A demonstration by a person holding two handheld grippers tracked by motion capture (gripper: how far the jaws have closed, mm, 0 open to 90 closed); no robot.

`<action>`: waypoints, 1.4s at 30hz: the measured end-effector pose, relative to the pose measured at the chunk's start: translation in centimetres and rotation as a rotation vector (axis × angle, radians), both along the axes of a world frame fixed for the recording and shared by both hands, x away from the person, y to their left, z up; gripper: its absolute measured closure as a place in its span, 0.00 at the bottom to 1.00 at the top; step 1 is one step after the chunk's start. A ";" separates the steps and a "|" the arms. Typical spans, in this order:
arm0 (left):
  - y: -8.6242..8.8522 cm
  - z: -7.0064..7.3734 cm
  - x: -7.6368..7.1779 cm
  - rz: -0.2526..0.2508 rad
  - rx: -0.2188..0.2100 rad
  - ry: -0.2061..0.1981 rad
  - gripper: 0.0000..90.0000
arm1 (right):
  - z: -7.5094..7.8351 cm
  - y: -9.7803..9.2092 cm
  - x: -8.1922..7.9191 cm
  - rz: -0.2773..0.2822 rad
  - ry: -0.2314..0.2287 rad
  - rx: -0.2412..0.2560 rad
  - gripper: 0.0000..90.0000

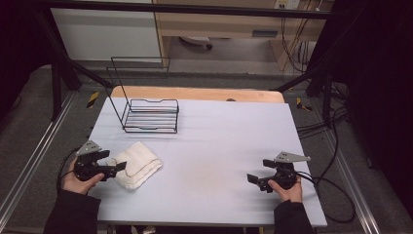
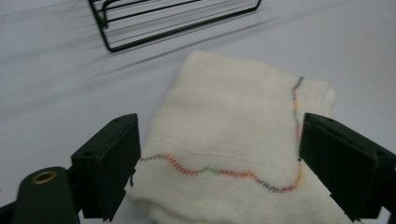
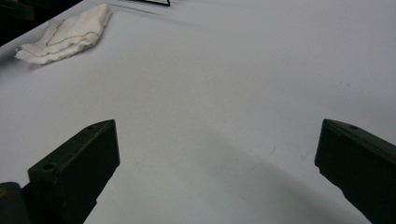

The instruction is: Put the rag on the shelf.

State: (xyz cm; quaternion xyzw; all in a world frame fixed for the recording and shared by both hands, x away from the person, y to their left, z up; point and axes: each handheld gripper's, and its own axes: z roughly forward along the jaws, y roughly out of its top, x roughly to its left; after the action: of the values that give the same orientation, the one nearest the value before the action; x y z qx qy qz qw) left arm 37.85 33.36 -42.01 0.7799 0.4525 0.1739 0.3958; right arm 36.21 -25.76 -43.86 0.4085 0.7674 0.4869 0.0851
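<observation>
Left gripper (image 1: 109, 163) at near-left edge of folded cream cloth (image 1: 138, 164), jaws wide open around its stitched corner, nothing gripped yet. Right gripper (image 1: 255, 180) well right of cloth, low over bare worktop (image 1: 219, 141), jaws also wide open, empty. Cloth lies flat on worktop. Wire rack (image 1: 150, 116) beyond cloth, empty. Judgement: work just at start; grasp and all after it remain.

Pale grey table (image 1: 219, 161), with folded cream cloth (image 1: 138, 164) and black wire rack (image 1: 150, 116) lying well apart.
</observation>
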 end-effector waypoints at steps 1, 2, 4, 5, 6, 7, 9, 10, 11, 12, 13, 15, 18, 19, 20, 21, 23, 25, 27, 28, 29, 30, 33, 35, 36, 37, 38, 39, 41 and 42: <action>0.3 -0.1 0.1 0.012 0.014 0.000 0.20 | 0.0 0.0 0.0 0.000 0.001 -0.003 0.01; 0.5 -0.2 0.1 0.024 0.022 0.002 0.20 | 0.0 0.0 0.0 0.000 0.001 -0.003 0.01; 1.0 -0.5 0.3 0.048 0.030 0.011 0.26 | -0.1 0.1 0.0 0.002 0.002 -0.008 0.01; 1.1 -0.6 0.4 0.062 0.034 0.018 0.29 | -0.1 0.1 0.0 0.004 0.003 -0.012 0.01; 1.3 -0.7 0.5 0.074 0.043 0.026 0.31 | -0.1 0.1 0.0 0.001 0.007 -0.009 0.01; 1.5 -0.9 0.6 0.085 0.050 0.037 0.33 | -0.1 0.1 0.0 0.001 0.007 -0.009 0.01; 1.7 -1.1 0.8 0.095 0.067 0.054 0.35 | -0.1 0.1 0.0 0.002 0.006 -0.012 0.01; 1.8 -1.4 0.9 0.099 0.089 0.071 0.41 | -0.1 0.1 0.0 0.002 0.005 -0.011 0.01; 1.8 -1.5 1.0 0.095 0.096 0.076 0.43 | -0.1 0.1 0.0 0.002 0.005 -0.010 0.01; 1.8 -1.5 1.0 0.095 0.096 0.076 0.45 | -0.1 0.1 0.1 0.003 0.003 -0.012 0.01; 1.8 -1.5 1.0 0.095 0.098 0.085 0.48 | -0.1 0.1 0.1 0.001 0.004 -0.009 0.01; 1.8 -1.6 1.1 0.091 0.098 0.101 0.52 | -0.1 0.1 0.1 0.001 0.004 -0.011 0.01; 1.8 -1.7 1.1 0.079 0.081 0.126 0.61 | -0.1 0.1 0.1 0.001 0.003 -0.009 0.01; 1.8 -1.7 1.1 0.074 0.080 0.135 0.61 | -0.1 0.1 0.1 0.001 0.003 -0.009 0.01; 1.7 -1.7 1.1 0.077 0.079 0.140 0.65 | -0.1 0.0 0.1 0.001 0.001 -0.007 0.01; 1.7 -1.7 1.1 0.077 0.080 0.147 0.67 | -0.1 0.0 0.1 0.001 0.001 -0.006 0.01; 1.6 -1.7 1.1 0.073 0.077 0.157 0.68 | -0.1 0.0 0.1 0.001 0.001 -0.006 0.01; 1.6 -1.7 1.1 0.073 0.071 0.168 0.72 | -0.1 0.1 0.1 0.002 0.003 -0.008 0.01; 1.5 -1.6 1.1 0.080 0.064 0.179 0.80 | -0.1 0.1 0.1 0.004 0.004 -0.009 0.01; 1.5 -1.5 1.0 0.086 0.064 0.184 0.84 | -0.1 0.1 0.1 0.003 0.004 -0.009 0.01; 1.4 -1.4 1.0 0.091 0.062 0.189 0.87 | -0.1 0.1 0.1 0.003 0.004 -0.009 0.01; 1.3 -1.3 0.8 0.106 0.065 0.197 0.88 | -0.1 0.1 0.1 0.004 0.004 -0.008 0.01; 1.1 -1.1 0.6 0.116 0.074 0.202 0.90 | -0.1 0.1 0.1 0.004 0.005 -0.008 0.01; 1.0 -0.9 0.3 0.119 0.075 0.204 0.91 | -0.1 0.1 0.1 0.004 0.004 -0.008 0.01; 0.9 -0.9 0.1 0.121 0.070 0.205 0.91 | -0.1 0.1 0.1 0.004 0.004 -0.008 0.01; 0.9 -0.8 -0.1 0.120 0.074 0.206 0.91 | -0.1 0.1 0.1 0.003 0.004 -0.008 0.01; 0.8 -0.7 -0.3 0.119 0.078 0.208 0.91 | -0.1 0.1 0.1 0.003 0.003 -0.008 0.01; 0.8 -0.7 -0.5 0.118 0.076 0.206 0.91 | -0.1 0.0 0.0 0.004 0.003 -0.007 0.01; 0.8 -0.6 -1.2 0.111 0.069 0.202 0.91 | -0.1 0.0 0.0 0.002 0.001 -0.006 0.01; 0.9 -0.5 -1.5 0.108 0.062 0.197 0.91 | 0.0 0.0 0.0 0.002 0.002 -0.005 0.01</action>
State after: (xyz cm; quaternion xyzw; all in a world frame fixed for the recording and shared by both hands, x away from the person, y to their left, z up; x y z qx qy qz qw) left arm 36.31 34.22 -42.55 0.7796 0.5250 0.1317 0.3151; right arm 36.24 -25.75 -43.90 0.4082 0.7691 0.4845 0.0849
